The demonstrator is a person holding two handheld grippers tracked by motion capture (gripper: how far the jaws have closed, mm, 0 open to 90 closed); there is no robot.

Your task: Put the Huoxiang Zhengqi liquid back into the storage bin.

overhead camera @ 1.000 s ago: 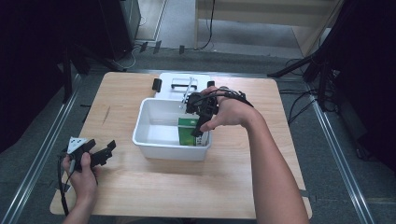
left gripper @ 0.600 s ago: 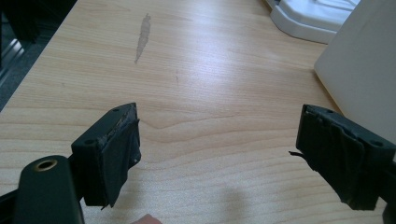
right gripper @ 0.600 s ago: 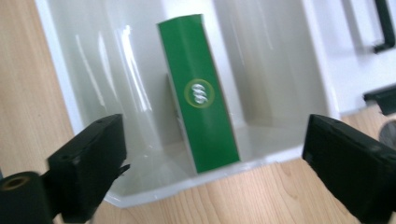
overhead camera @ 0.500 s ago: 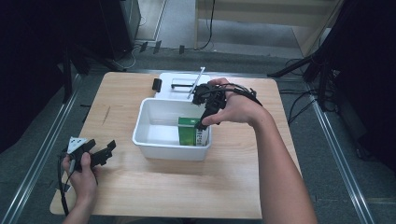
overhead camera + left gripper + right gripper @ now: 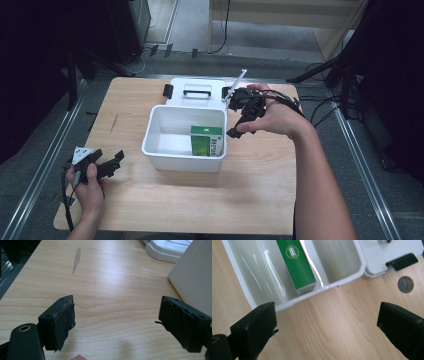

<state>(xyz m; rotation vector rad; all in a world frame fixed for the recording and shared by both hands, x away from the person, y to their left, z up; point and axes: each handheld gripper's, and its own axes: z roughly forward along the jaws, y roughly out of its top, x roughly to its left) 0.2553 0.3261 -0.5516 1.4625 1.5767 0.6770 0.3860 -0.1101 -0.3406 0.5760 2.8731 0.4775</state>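
the right gripper [image 5: 235,127], jaws spread and empty, hangs just off the bin's [image 5: 155,145] right rim, nearer than the open left gripper [image 5: 112,162] to the green carton [image 5: 206,141] standing in the bin's right corner.

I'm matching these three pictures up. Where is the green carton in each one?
High view: the green carton stands in the white bin, at its right end, near the front wall.
Left gripper view: not in it; a white bin wall shows at the right edge.
Right gripper view: carton at top centre, inside the bin.
Shared landmark: the white bin.
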